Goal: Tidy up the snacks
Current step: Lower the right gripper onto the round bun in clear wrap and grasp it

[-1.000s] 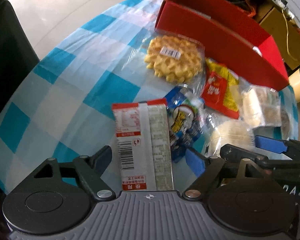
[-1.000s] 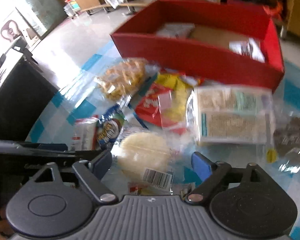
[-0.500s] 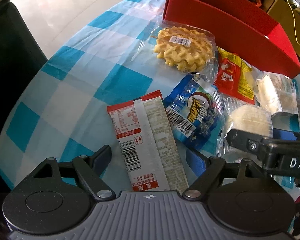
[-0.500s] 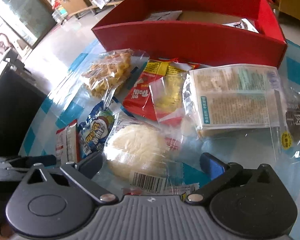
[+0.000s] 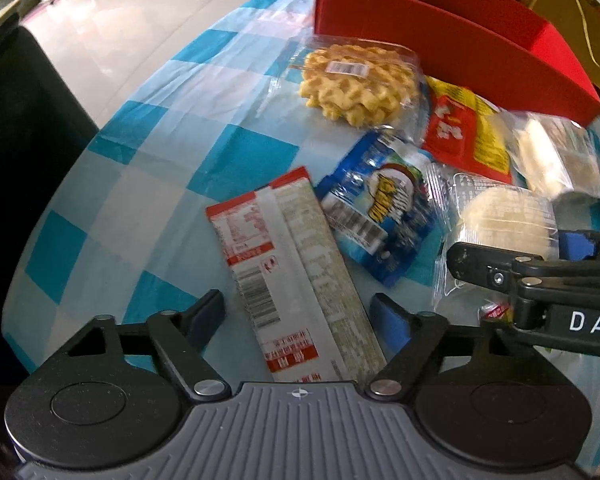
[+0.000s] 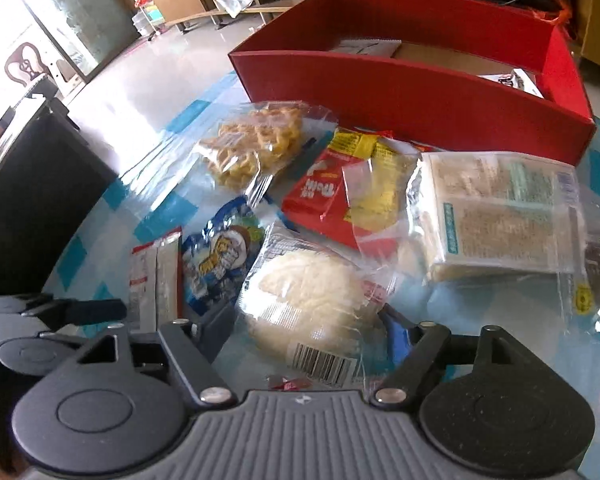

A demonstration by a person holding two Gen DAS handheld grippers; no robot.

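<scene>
Both jaws have just been closing: the left hand-held gripper [image 5: 300, 314] straddles the red-and-white packet [image 5: 296, 276] without touching it – the right hand-held gripper [image 6: 308, 320] pinches the white bun pack [image 6: 308, 300]; red box [image 6: 400, 100] at twelve o'clock.

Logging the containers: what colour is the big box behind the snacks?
Red, the box shows best in the right wrist view.

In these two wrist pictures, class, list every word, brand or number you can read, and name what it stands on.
"DAS": white letters on the black right gripper, cut off at the picture's edge.
Long red-and-white snack packet: barcode and small print, too small to read.
Blue foil snack bag: yellow logo, blurred.
Red-and-yellow snack bag: white lettering, unreadable.
Clear-wrapped pale round bun: barcode only.
Clear pack of pale rectangular cakes: label too small.
</scene>
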